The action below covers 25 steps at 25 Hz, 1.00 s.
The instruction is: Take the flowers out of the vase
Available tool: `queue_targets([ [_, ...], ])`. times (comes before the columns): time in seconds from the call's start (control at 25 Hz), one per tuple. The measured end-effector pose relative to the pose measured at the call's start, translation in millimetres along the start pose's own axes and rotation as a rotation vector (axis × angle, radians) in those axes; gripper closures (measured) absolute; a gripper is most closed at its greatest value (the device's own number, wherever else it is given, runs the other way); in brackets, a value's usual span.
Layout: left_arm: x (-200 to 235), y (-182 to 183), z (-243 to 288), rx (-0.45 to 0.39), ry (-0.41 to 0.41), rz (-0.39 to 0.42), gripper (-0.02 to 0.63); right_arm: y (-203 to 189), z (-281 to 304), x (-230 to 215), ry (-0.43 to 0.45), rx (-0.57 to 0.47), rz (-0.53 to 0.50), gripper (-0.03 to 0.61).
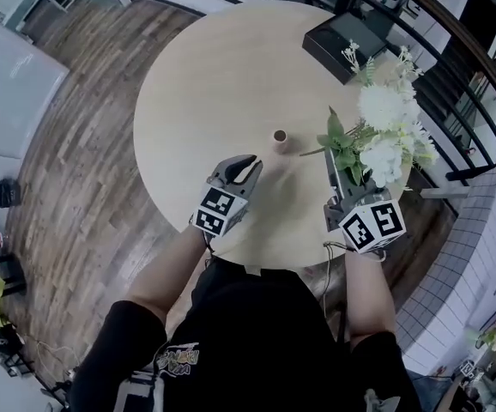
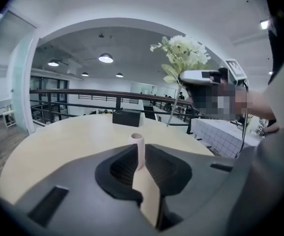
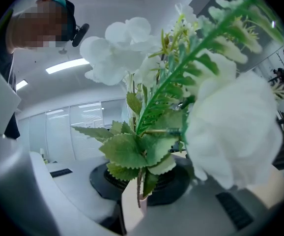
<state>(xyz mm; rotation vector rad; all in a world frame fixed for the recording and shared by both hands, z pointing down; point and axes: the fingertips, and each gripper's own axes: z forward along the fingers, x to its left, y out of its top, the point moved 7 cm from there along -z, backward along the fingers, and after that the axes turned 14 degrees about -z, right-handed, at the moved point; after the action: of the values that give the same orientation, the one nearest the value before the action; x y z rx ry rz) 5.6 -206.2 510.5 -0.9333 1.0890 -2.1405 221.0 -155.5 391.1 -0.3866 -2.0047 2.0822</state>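
Observation:
A small pink vase stands upright and empty near the middle of the round wooden table. My right gripper is shut on the stems of a bunch of white flowers with green leaves, held up to the right of the vase and clear of it. In the right gripper view the stem runs down between the jaws and the blooms fill the frame. My left gripper hovers just short of the vase, its jaws drawn close with a thin gap and nothing between them.
A black box sits at the table's far edge. A dark railing curves behind the table, and a white tiled ledge lies to the right. Wooden floor surrounds the table on the left.

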Motion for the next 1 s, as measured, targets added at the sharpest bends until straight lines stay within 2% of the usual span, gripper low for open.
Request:
queue_targets([
  [0.12,-30,7,-12,-0.038,0.053,-0.035,0.601,-9,-29,-14,0.029,0.007,0.017,0.503],
  [0.36,-67,6,-66,-0.066,0.114,-0.116,0.606,-24,-62,9,0.089,0.029,0.038,0.503],
  [0.56,-82,-8,-104,-0.061,0.097,-0.172,0.606,-33,-81,36,0.105,0.045,0.075,0.503],
  [0.76,-86,-22,-138,-0.041,0.051,-0.165,0.606,-41,-100,78,0.085,0.064,0.092,0.503],
  [1.0,-76,-40,-188,-0.01,-0.018,-0.147,0.606,-46,-117,144,0.015,0.087,0.109,0.503],
])
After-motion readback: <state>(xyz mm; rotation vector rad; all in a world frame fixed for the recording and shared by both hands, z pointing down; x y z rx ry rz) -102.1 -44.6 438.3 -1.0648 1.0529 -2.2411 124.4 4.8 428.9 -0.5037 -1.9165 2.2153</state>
